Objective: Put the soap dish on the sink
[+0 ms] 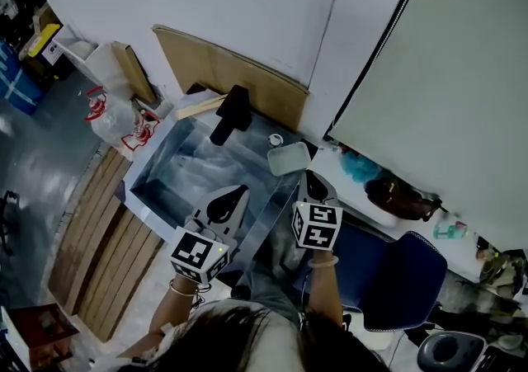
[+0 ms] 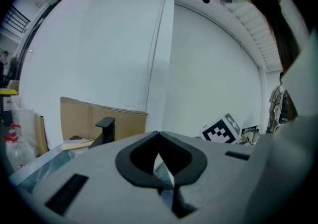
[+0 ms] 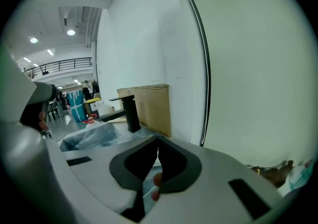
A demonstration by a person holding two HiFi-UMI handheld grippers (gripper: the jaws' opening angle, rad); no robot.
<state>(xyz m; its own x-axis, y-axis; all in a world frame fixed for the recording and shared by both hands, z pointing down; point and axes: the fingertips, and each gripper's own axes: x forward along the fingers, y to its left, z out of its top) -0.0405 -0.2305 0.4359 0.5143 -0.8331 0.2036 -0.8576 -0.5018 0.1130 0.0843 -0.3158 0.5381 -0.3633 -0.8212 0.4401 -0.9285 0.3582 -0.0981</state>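
Plainly, one pale rounded-square soap dish [image 1: 289, 157] sits at the far right corner of the single plastic-lined sink [image 1: 153, 153], near one black angular faucet [image 1: 233, 113]. Both forearms reach forward over the sink's near edge. The left gripper [image 1: 241, 191] [image 2: 159, 134] hangs above the basin, clenched on nothing. The right gripper [image 1: 312, 176] [image 3: 158, 140], also pinched empty, points at the dish from just beside it.
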